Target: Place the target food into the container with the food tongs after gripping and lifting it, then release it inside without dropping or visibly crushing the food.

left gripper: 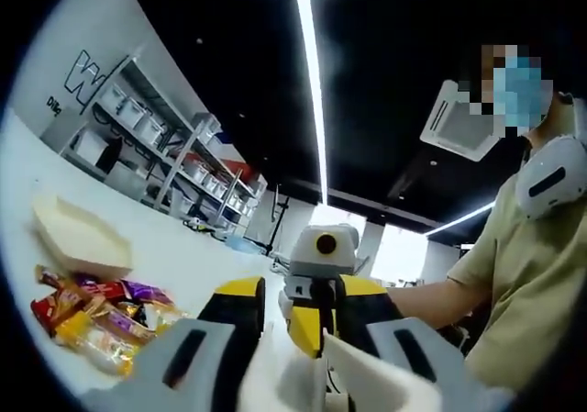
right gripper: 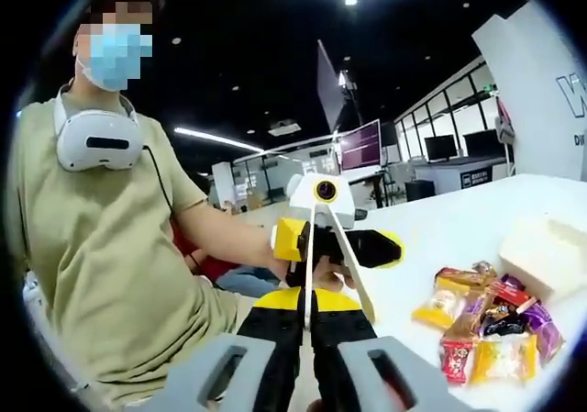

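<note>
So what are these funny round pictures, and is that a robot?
No robot here: a person holds a hand tool with two jaws in each hand. A small camera rides on each tool, so one picture looks out from the left gripper and the other from the right gripper. The tools face each other, so each camera sees the other tool. On the white table lie a pile of wrapped snacks and a cream container beside them. White food tongs seem to sit in the left gripper's parted jaws, though I cannot tell how firmly. The right gripper's jaws are closed together.
</note>
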